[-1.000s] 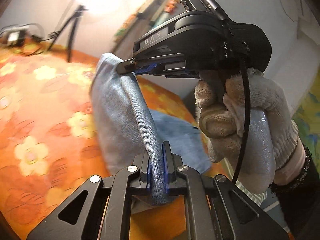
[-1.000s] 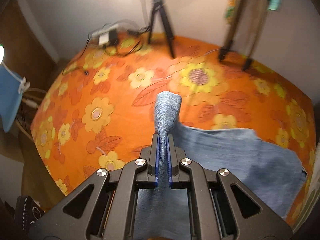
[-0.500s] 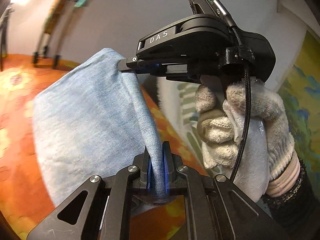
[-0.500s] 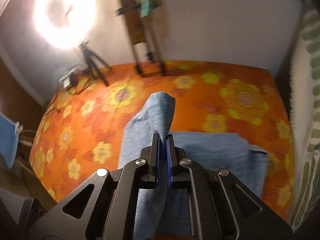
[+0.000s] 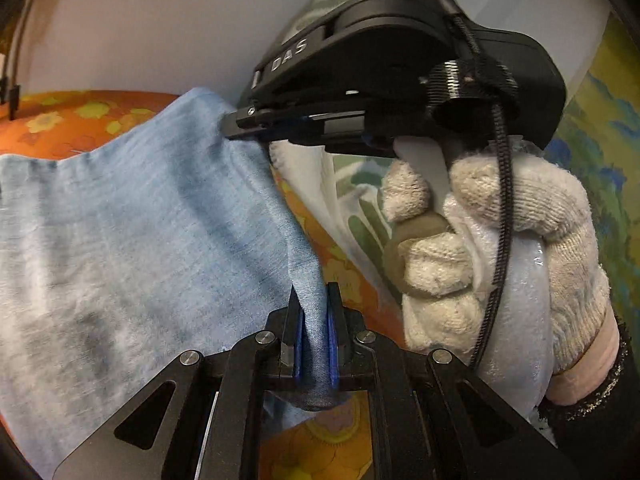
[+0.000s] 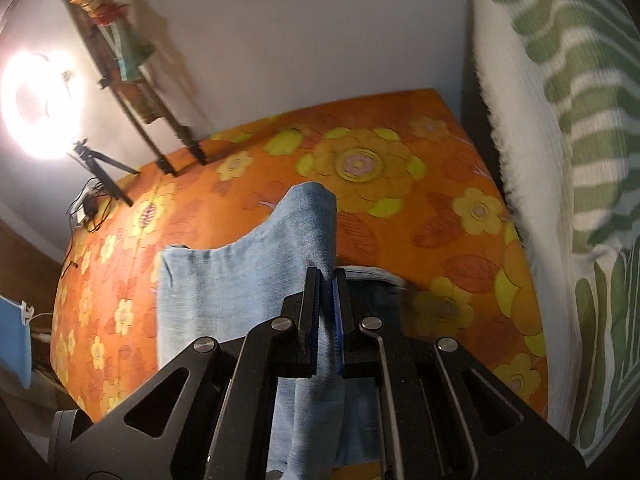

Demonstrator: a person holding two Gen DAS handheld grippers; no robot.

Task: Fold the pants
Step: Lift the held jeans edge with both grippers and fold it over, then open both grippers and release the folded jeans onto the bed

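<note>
The light blue denim pants point(image 5: 120, 248) hang as a stretched sheet over the orange flowered bedspread point(image 5: 80, 120). My left gripper point(image 5: 314, 292) is shut on one pinched edge of the cloth. In the left wrist view the right gripper point(image 5: 236, 124), held by a gloved hand point(image 5: 500, 264), clamps the far upper corner of the same edge. In the right wrist view my right gripper point(image 6: 327, 276) is shut on a ridge of the pants point(image 6: 248, 280), and the lower layer lies flat on the bedspread point(image 6: 400, 184).
A white pillow with green leaf print point(image 6: 560, 160) lies along the bed's right side. A ring light point(image 6: 40, 104) on a tripod point(image 6: 104, 176) and a wooden stand point(image 6: 132, 80) rise at the far edge by the white wall. Cables point(image 6: 88, 212) lie near the tripod.
Both grippers have carried the held edge of the pants sideways across the bed toward the pillow. The cloth now spreads wide to the left of the left gripper. Both grips have held.
</note>
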